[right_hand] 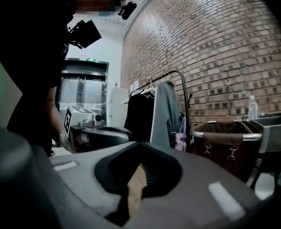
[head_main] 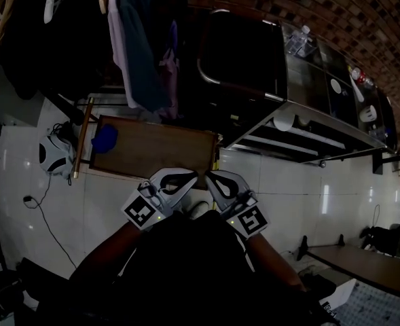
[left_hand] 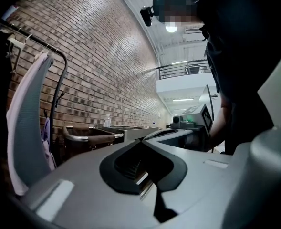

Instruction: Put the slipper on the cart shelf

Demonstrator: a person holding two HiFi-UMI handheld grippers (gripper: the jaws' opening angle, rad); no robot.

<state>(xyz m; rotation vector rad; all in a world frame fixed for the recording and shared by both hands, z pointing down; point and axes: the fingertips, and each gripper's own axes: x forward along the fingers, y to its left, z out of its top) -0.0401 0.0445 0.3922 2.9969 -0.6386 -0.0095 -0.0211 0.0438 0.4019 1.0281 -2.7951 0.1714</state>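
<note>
The head view is dark. A low brown wooden shelf [head_main: 159, 148] stands on the white tiled floor ahead of me, with a blue object [head_main: 104, 138] on its left end that may be the slipper; I cannot tell for sure. My left gripper [head_main: 189, 176] and right gripper [head_main: 212, 176] are held close to my body, side by side, just short of the shelf's near edge. Both are shut with nothing between the jaws. The left gripper [left_hand: 142, 141] and the right gripper [right_hand: 140, 144] each look out at the room, not at the shelf.
A clothes rack with hanging garments [head_main: 138, 46] stands at the back left. A dark laundry cart [head_main: 240, 60] is behind the shelf. A steel counter [head_main: 322, 87] with a bottle [head_main: 298, 39] runs along the brick wall. A black and white object [head_main: 53, 155] and a cable [head_main: 43, 209] lie left.
</note>
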